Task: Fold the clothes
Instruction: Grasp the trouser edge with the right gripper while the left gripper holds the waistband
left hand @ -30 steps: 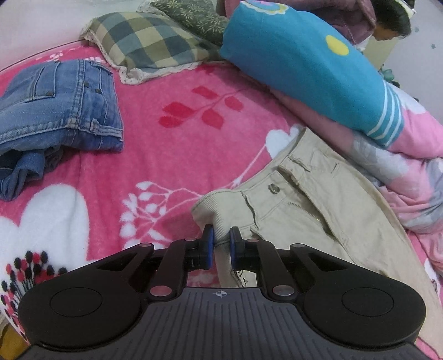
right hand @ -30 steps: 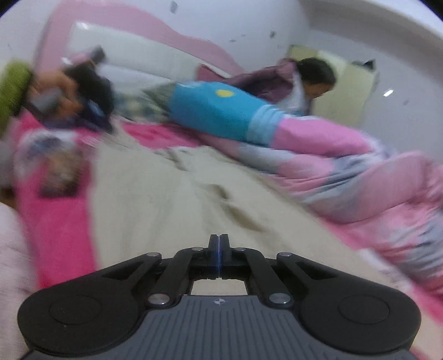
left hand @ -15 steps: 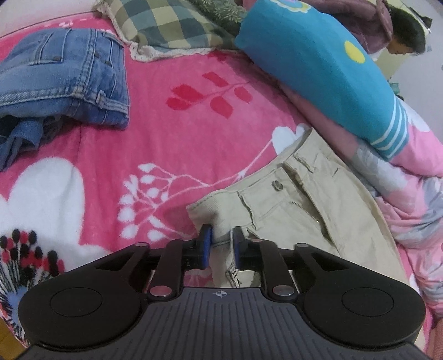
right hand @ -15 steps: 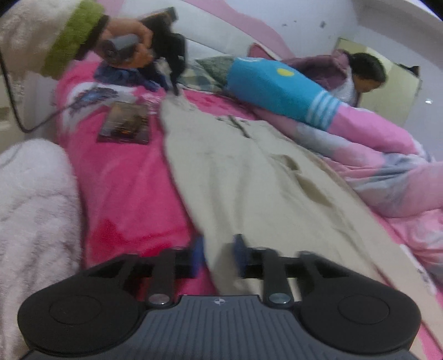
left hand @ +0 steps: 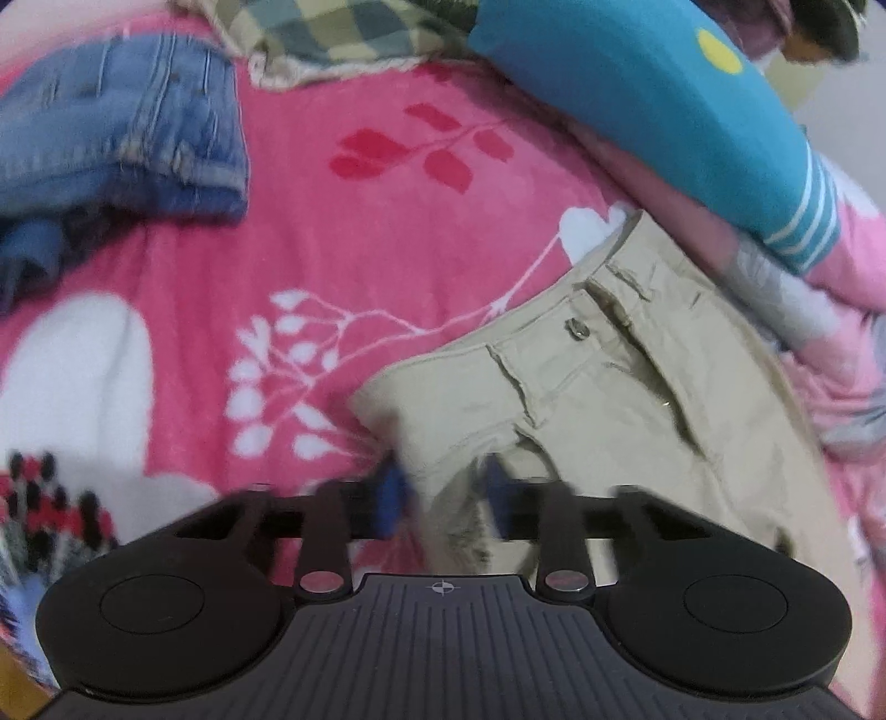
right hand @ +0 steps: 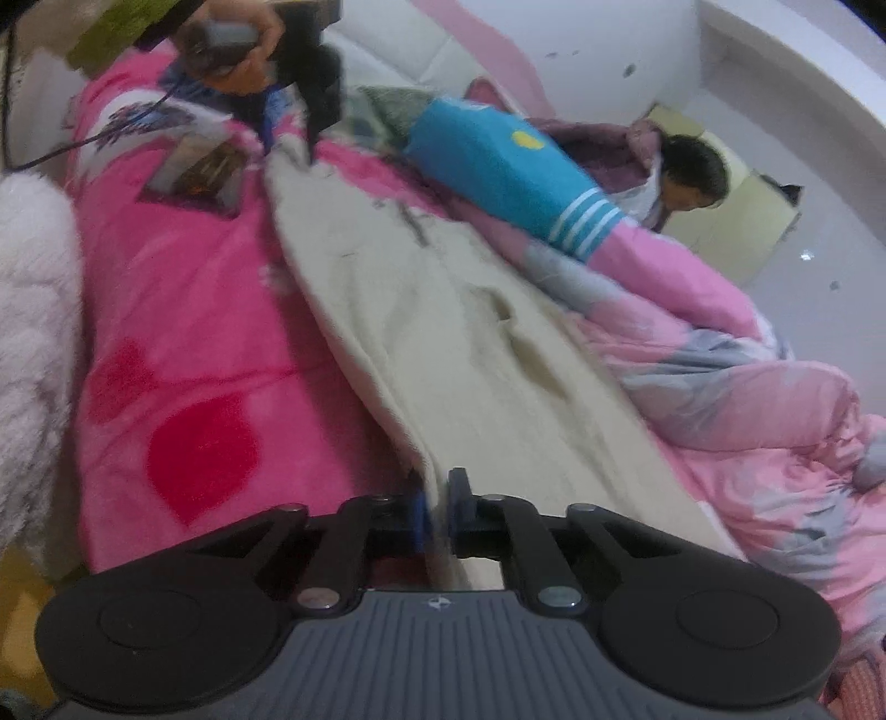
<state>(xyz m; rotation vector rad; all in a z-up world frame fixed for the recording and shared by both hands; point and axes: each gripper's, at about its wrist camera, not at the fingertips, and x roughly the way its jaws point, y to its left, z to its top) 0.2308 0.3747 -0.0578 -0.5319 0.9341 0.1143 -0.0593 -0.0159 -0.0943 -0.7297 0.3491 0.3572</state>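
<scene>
Trousers stretch ahead, hem pinched in right claw.

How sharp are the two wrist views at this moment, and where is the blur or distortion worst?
Left wrist view: motion-smeared throughout, worst at the left gripper fingertips and the folded jeans; the khaki trousers button stays readable. Right wrist view: softer blur, the right gripper fairly crisp, the far hand smeared. Both show fisheye bending at the edges; lighting is flat, no glare.
</scene>
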